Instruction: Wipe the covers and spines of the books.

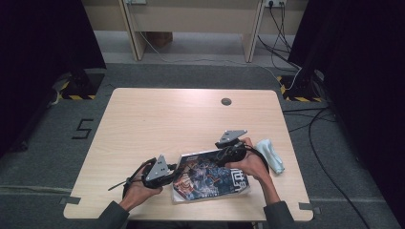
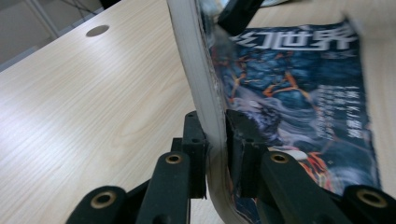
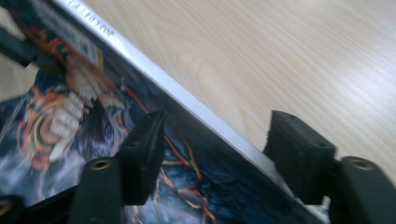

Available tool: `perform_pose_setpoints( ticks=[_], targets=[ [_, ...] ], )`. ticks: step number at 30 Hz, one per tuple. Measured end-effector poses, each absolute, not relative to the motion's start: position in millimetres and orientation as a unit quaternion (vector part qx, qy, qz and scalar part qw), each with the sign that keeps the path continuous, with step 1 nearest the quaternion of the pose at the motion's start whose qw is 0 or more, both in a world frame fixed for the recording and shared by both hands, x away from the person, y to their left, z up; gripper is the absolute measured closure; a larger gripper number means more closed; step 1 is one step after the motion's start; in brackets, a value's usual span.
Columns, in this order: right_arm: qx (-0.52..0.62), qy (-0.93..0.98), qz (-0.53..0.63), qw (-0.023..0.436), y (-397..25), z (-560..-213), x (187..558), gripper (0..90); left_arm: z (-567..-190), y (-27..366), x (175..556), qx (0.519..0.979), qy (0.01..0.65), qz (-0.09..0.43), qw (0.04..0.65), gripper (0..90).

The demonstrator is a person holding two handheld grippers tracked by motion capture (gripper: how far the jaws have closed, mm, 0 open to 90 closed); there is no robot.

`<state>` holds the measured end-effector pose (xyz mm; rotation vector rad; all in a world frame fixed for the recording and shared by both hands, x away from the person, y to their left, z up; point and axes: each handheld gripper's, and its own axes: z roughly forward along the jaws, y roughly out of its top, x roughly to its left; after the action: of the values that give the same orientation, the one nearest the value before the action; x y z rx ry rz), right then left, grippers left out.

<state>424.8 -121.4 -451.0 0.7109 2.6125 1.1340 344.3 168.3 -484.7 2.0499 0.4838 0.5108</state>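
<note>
A thick magazine (image 1: 210, 177) with dark blue and orange cover art lies near the table's front edge. My left gripper (image 1: 168, 172) is at its left edge. In the left gripper view the left gripper (image 2: 215, 128) is shut on the magazine's (image 2: 299, 98) white page edge, which is lifted and curves up between the jaws. My right gripper (image 1: 230, 151) is at the magazine's far right corner. In the right gripper view the right gripper (image 3: 219, 140) is open and straddles the magazine's (image 3: 93, 116) white edge, one jaw over the cover and the other over bare wood.
A crumpled white cloth (image 1: 271, 155) lies just right of the right hand. A round cable hole (image 1: 226, 101) sits near the far edge of the light wooden table (image 1: 157, 119). Cables trail on the floor at right.
</note>
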Motion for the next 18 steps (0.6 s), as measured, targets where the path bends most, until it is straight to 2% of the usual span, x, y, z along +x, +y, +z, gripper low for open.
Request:
perform_pose_setpoints(
  ticks=[3, 7, 13, 18],
  targets=[
    [0.244, 0.885, 0.385, 0.090, -127, -450, 423, 50.3, -485, 171, 347, 0.832, 0.218, 0.213, 0.463, 76.4],
    [0.228, 0.892, 0.384, 0.074, -132, -449, 418, 58.4, -485, 177, 354, 0.826, 0.232, 0.214, 0.466, 74.5],
    [0.206, 0.897, 0.387, 0.047, -131, -451, 412, 64.7, -482, 178, 354, 0.825, 0.209, 0.218, 0.478, 73.1],
    [0.191, 0.905, 0.378, 0.043, -127, -456, 412, 66.4, -484, 178, 355, 0.827, 0.198, 0.221, 0.477, 72.3]
  ],
)
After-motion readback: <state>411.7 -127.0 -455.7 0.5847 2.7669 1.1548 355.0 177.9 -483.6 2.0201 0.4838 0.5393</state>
